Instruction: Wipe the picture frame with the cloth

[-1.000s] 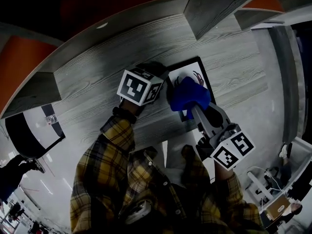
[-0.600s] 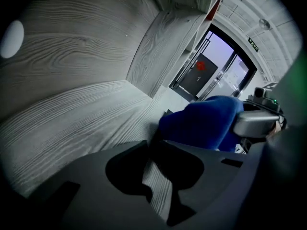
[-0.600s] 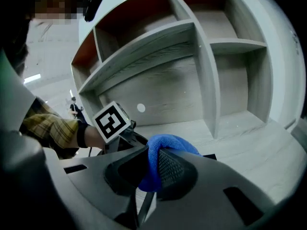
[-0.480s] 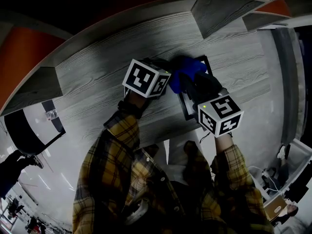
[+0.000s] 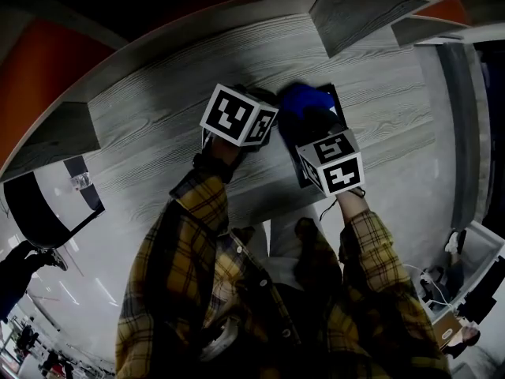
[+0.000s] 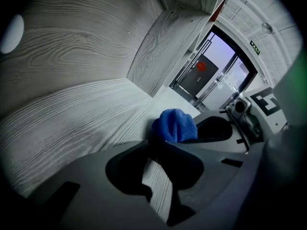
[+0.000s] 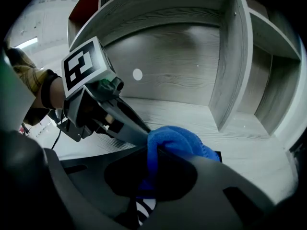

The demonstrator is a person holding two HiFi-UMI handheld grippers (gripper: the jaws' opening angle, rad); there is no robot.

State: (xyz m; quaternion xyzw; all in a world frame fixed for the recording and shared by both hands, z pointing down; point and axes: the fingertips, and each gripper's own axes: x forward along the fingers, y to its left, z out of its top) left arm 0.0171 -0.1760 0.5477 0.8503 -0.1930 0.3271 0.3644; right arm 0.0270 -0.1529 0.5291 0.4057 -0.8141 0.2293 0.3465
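Observation:
On the grey wooden desk lies the black picture frame (image 5: 338, 106), mostly covered by the grippers. The blue cloth (image 5: 303, 101) rests bunched on its far part. My right gripper (image 7: 158, 152) is shut on the cloth (image 7: 175, 140) and presses it down on the frame, whose corner (image 7: 217, 155) shows past the cloth. My left gripper (image 6: 153, 145) stands at the frame's left edge, tips closed on that dark edge just under the cloth (image 6: 175, 124). In the head view both marker cubes, left (image 5: 237, 115) and right (image 5: 330, 163), sit side by side and hide the jaws.
Upright shelf dividers (image 5: 359, 18) rise from the back of the desk (image 5: 150, 125). A white sheet (image 5: 282, 239) lies at the desk's near edge. The person's plaid sleeves (image 5: 197, 212) reach in from below. A black-and-white object (image 5: 47, 208) stands at the left.
The right gripper has rolled and carried the cloth from the frame's middle to its far part, next to the left gripper. The left gripper has stayed at the frame's left edge.

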